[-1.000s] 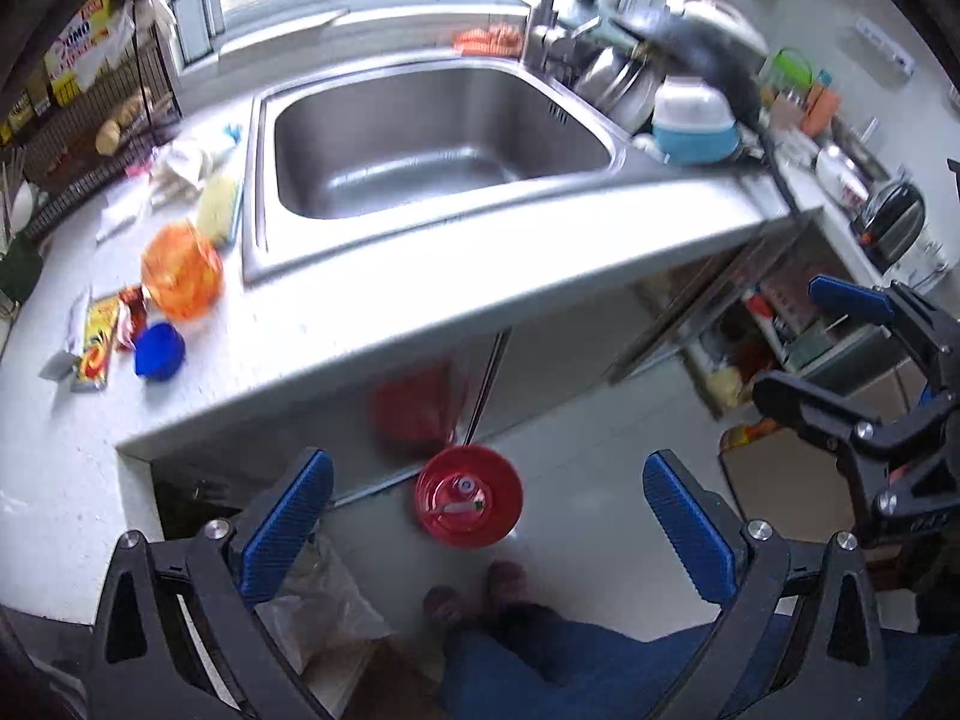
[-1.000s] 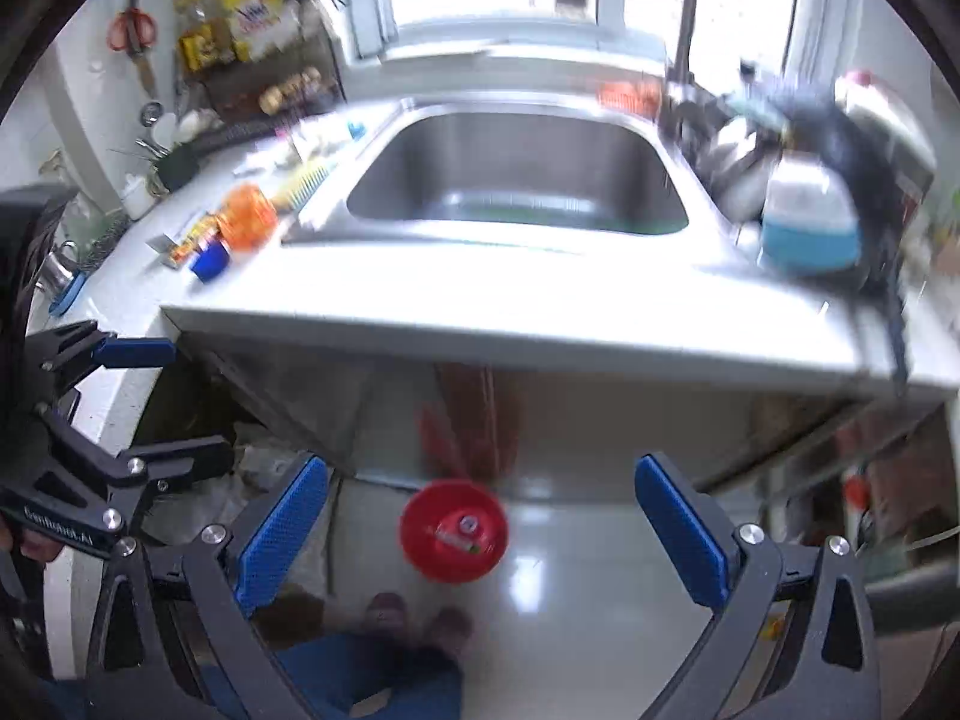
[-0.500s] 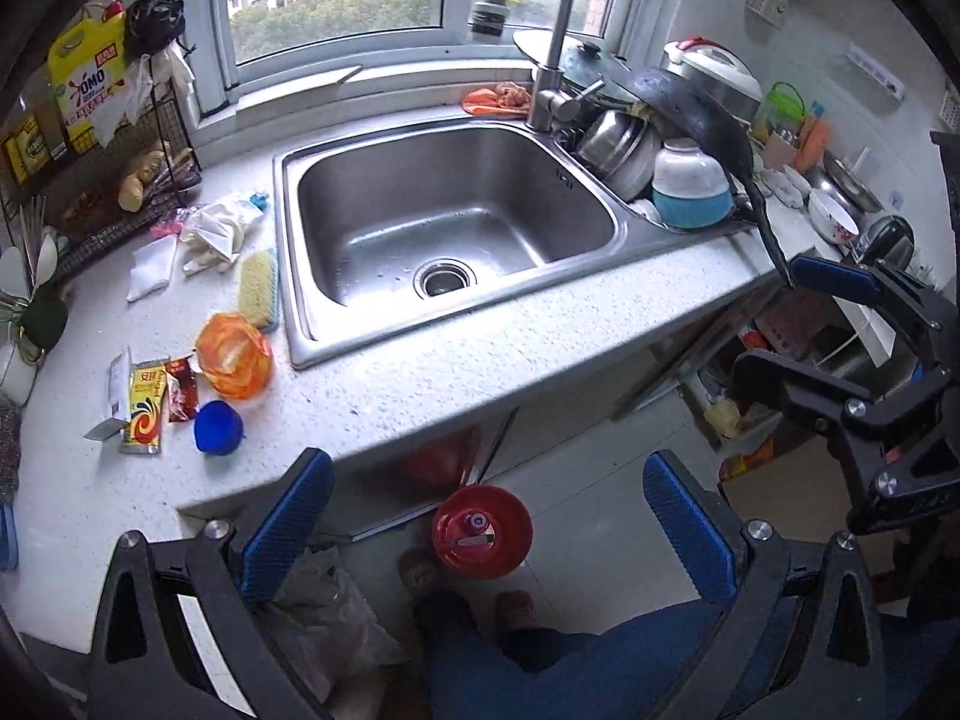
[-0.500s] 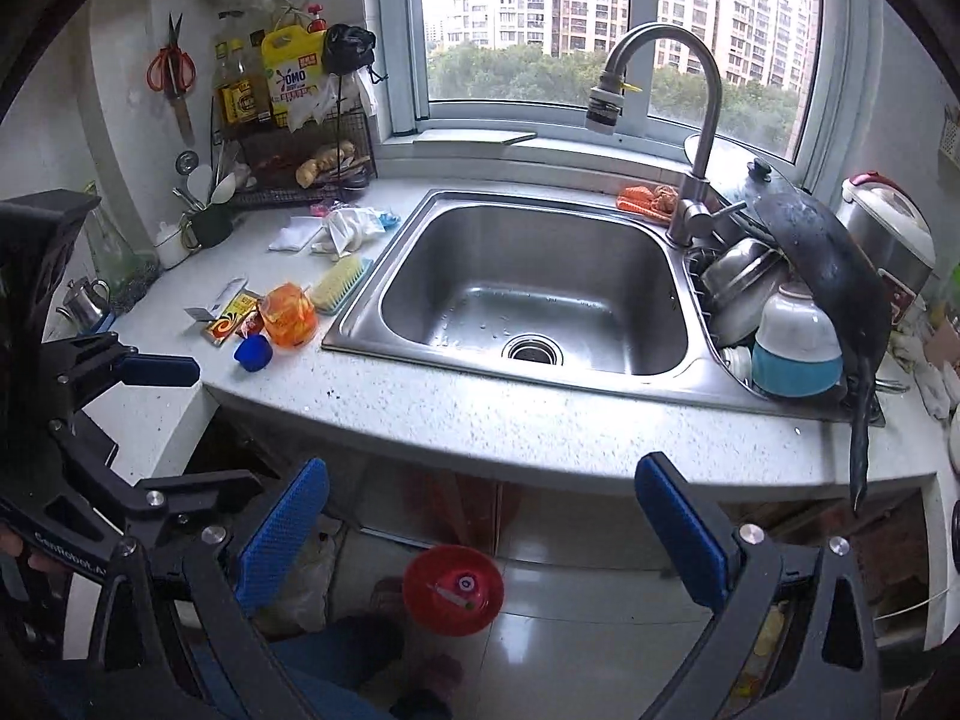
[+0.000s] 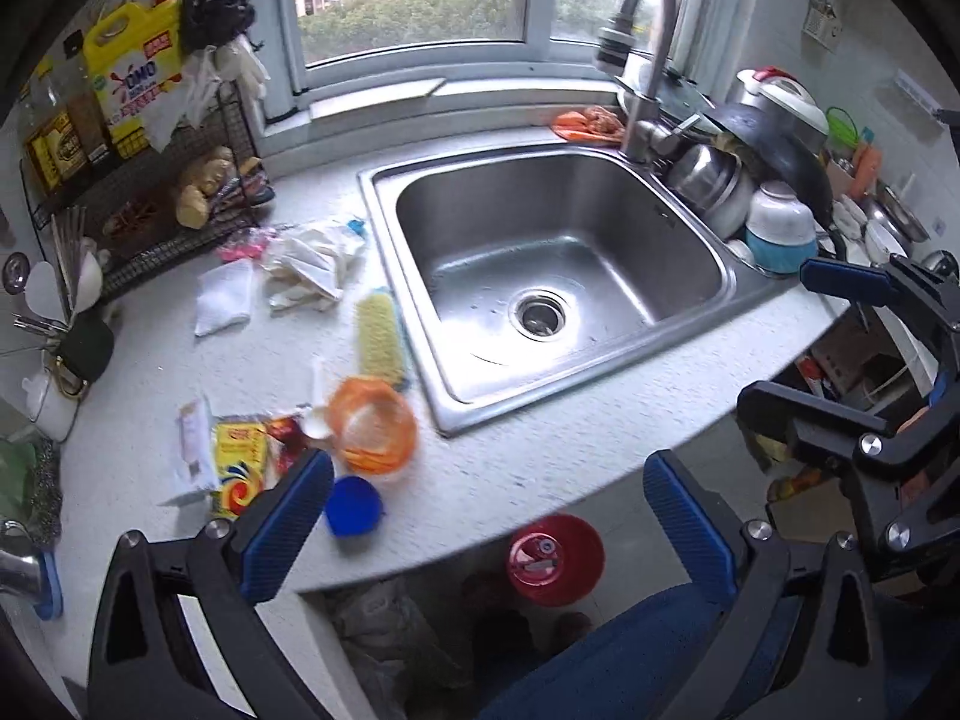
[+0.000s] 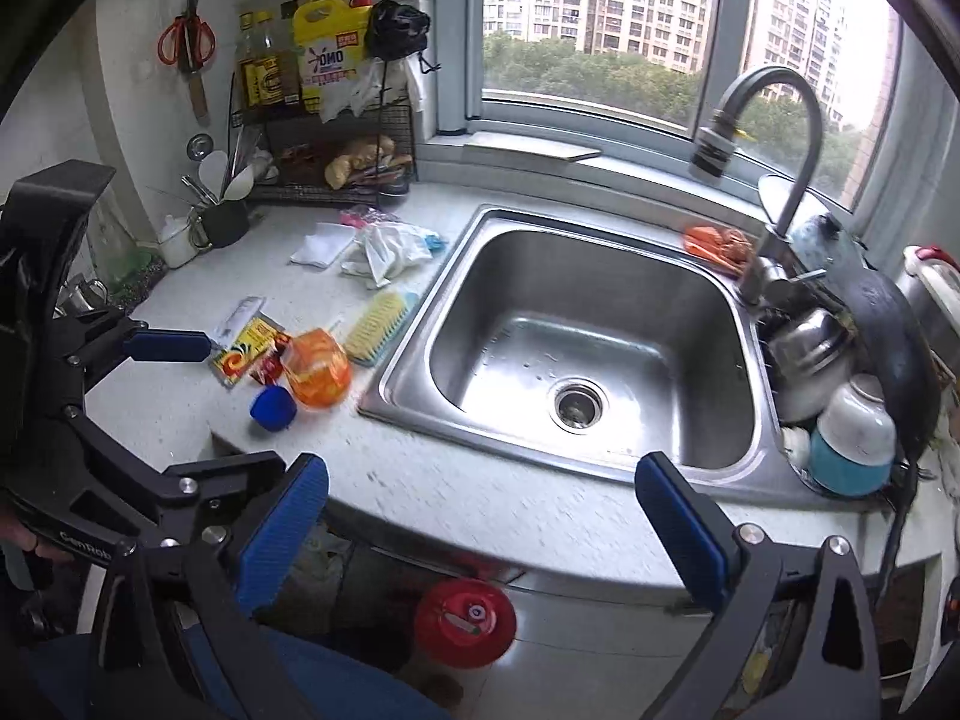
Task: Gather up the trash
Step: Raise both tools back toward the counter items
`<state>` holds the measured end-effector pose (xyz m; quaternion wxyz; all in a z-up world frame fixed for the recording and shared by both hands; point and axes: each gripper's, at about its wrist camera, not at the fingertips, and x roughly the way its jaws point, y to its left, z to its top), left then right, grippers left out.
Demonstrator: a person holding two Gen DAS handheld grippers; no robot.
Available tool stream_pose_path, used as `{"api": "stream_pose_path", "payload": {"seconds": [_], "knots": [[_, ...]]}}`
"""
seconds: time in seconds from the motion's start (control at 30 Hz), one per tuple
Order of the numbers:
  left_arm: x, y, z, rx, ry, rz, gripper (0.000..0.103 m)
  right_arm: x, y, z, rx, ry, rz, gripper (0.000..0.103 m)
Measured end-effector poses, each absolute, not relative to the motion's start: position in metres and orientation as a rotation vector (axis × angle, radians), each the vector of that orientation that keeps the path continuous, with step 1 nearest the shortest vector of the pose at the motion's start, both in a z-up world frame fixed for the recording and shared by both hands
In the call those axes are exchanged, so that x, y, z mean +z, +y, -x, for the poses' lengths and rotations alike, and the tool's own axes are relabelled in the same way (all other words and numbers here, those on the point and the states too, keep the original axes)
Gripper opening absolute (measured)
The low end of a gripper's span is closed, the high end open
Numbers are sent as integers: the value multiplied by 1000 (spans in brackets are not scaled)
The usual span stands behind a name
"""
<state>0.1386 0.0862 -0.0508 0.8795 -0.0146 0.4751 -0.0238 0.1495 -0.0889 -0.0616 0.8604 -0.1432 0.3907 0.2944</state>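
Trash lies on the white counter left of the sink: an orange plastic cup (image 5: 372,425) on its side, a blue cap (image 5: 353,505), a yellow wrapper (image 5: 239,468), a white wrapper (image 5: 191,455) and crumpled white paper (image 5: 312,267). The same cup (image 6: 318,367), cap (image 6: 273,409) and yellow wrapper (image 6: 243,351) show in the right wrist view. My left gripper (image 5: 489,525) is open and empty, above the counter's front edge, its left finger beside the blue cap. My right gripper (image 6: 480,531) is open and empty, in front of the sink. A red bin (image 5: 555,558) stands on the floor below.
A steel sink (image 5: 558,276) with a tall tap (image 5: 645,60) fills the counter's middle. A yellow brush (image 5: 379,336) lies by its left rim. Pots and bowls (image 5: 750,198) are stacked on the right. A wire rack (image 5: 150,192) with bottles stands at the back left.
Both grippers have risen and tilted up from the floor towards the counter. The trash and sink now sit lower and closer in both views. Nothing was taken hold of.
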Motion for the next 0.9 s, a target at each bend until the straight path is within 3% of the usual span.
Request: {"api": "stream_pose_path", "payload": {"seconds": [0.57,0.9], "knots": [[-87,238,-134,92,1037,151,102,-92,25,-184,729,914,364,102],[-129,280,-134,88,1129,203,102,-136,84,-203,778,1062,446,100]]}}
